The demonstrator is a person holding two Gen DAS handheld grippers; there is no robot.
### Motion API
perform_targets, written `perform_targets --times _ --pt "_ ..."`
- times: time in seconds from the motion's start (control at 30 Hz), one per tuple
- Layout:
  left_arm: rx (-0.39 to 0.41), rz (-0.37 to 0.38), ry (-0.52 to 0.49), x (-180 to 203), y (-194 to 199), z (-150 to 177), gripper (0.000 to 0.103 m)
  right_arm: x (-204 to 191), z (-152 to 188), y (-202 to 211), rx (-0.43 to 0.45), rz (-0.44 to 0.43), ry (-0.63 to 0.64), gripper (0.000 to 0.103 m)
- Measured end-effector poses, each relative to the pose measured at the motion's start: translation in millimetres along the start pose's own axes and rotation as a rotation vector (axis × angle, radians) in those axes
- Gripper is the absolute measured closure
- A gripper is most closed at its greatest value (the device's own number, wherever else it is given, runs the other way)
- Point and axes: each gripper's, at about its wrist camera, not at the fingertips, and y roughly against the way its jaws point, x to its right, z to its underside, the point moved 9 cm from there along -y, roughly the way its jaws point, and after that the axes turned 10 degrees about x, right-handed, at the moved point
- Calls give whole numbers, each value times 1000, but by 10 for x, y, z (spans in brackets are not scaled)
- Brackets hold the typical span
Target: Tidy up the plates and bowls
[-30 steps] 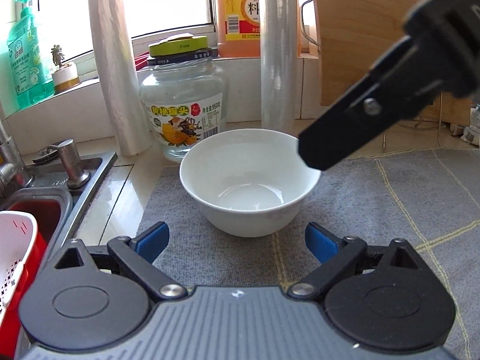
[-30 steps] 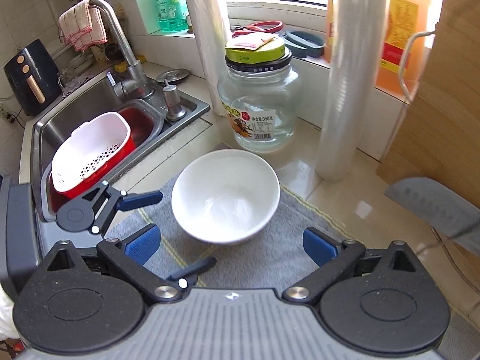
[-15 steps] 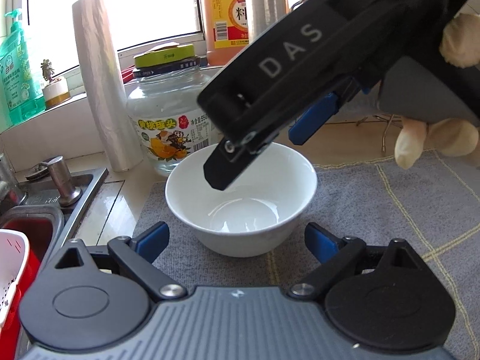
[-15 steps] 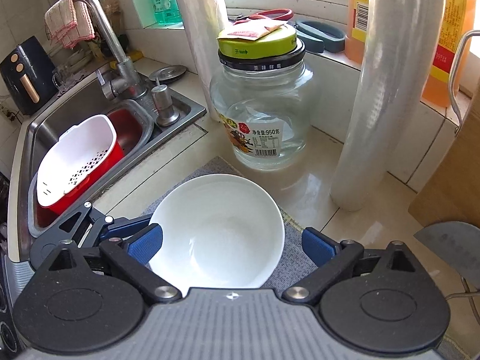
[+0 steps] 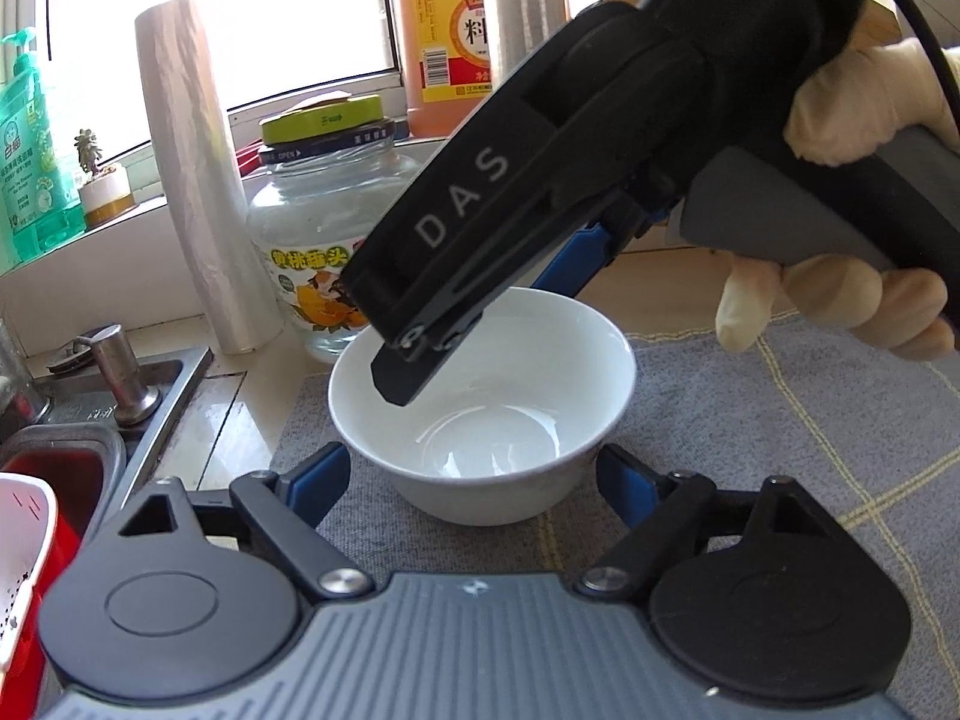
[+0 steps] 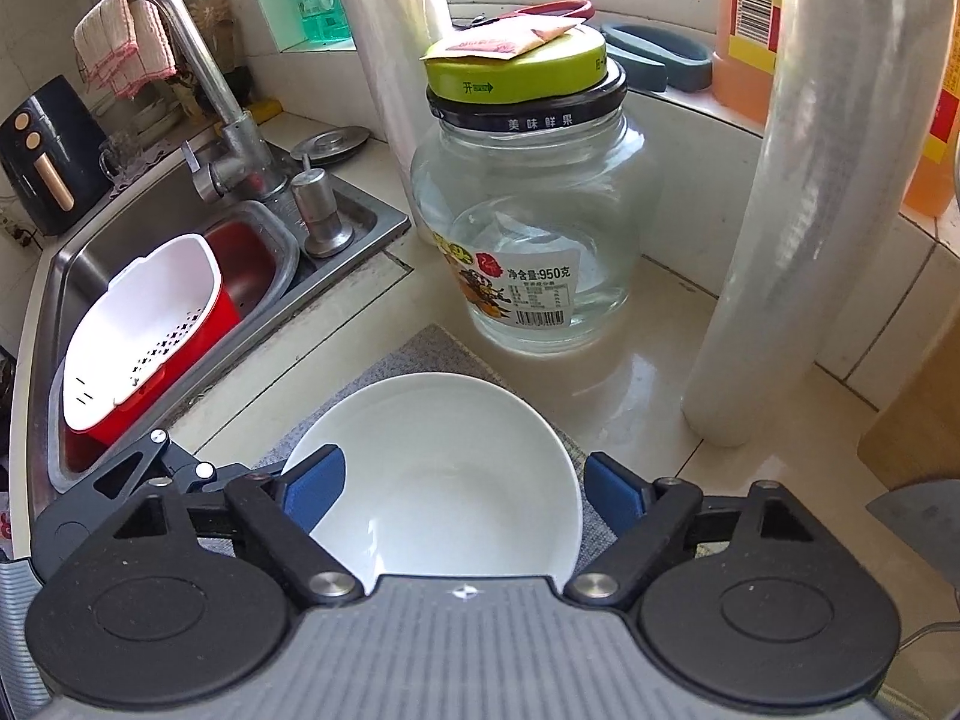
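Kitchen desk (image 6: 654, 420) beside a window sill, pale and glossy, with a grey mat (image 5: 780, 420) lying over part of it. A white bowl (image 5: 486, 414) is sitting upright on the mat, empty, just in front of a glass jar (image 6: 528, 240) with a green lid.

Left wrist view: the left hand-held gripper (image 5: 474, 480) is hovering low at the near side of the bowl, its blue pads spread wide, one on each side of the bowl's base and apart from it. The right hand-held gripper (image 5: 420, 360) is reaching in from the upper right, held by a gloved hand (image 5: 840, 294), and its dark tip is dipping over the bowl's far-left rim. Whether it is touching the rim cannot be told from here. This view alone is showing the glove and the orange bottle (image 5: 444, 36) on the sill.

Right wrist view: looking steeply down, the bowl (image 6: 444, 474) is lying between the right hand-held gripper's (image 6: 462, 486) blue pads, which are standing open; the left pad is overlapping the rim, contact unclear. Only this view is showing the sink (image 6: 108, 246), the tap (image 6: 198, 84) with a cloth (image 6: 120, 42) draped over it, a white strainer (image 6: 144, 330) in a red tub (image 6: 216, 318), and a film roll (image 6: 798, 192) standing right of the jar.
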Motion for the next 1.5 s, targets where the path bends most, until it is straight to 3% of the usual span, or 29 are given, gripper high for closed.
perform_targets --times 0.13,0.77,1.5 --pt "4 2 0 -4 -10 -4 15 -11 21 -6 -2 -5 -3 20" --pt "-10 20 -9 23 39 -60 15 -40 49 83 -7 -16 -16 20" --pt "-37 93 -10 290 591 -187 15 -309 219 749 7 -19 -20 20"
